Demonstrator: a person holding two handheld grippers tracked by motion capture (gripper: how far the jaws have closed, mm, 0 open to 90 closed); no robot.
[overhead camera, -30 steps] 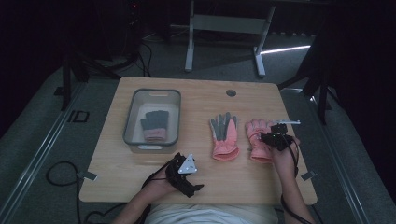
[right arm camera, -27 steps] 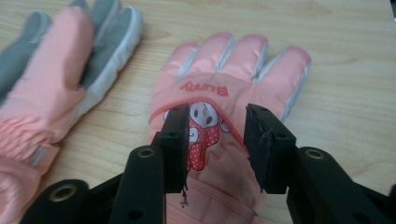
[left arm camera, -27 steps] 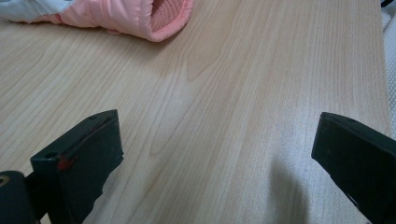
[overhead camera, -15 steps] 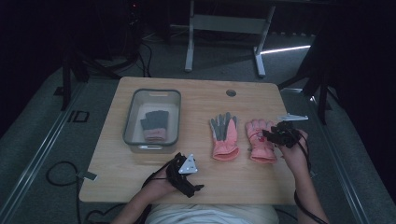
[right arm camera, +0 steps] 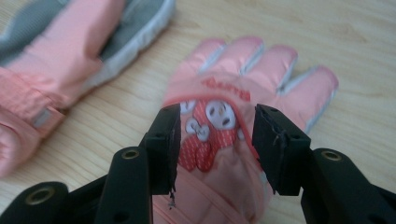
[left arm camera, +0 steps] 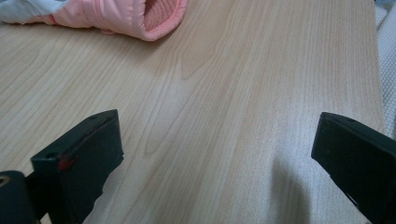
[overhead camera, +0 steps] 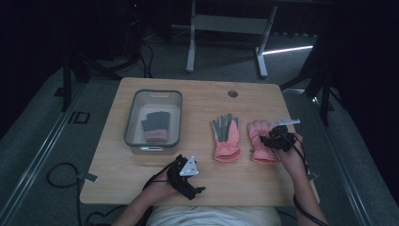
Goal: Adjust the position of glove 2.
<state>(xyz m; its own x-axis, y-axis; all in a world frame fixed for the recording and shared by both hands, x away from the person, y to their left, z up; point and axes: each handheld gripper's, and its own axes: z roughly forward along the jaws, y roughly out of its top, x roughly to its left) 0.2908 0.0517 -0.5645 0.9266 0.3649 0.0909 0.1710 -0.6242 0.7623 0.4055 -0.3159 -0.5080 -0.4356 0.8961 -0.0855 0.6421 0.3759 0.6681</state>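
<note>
Straddling the back of the right glove (right arm camera: 243, 88), the right gripper (right arm camera: 215, 140) is held low over it with jaws spread, one on either side of the printed patch, seemingly set for a pinch of the fabric; whether the tips already touch the cloth cannot be told. In the high view this glove (overhead camera: 258, 136) lies palm down near the table's (overhead camera: 197, 94) right edge, just beside the second glove (overhead camera: 226, 136), which lies grey palm up. A third, darker glove (overhead camera: 155, 125) rests in the bin (overhead camera: 136, 141) at the left, which suggests the pink pair is meant to be sorted there too.

The left gripper (overhead camera: 186, 174) is parked near the front edge, well apart from the gloves, probably kept out of the way. Its jaws are spread wide over bare wood, with a pink cuff (left arm camera: 140, 18) seen beyond them.

The right glove's cuff is hidden under the right gripper, and the patch's lettering is too blurred to read.
</note>
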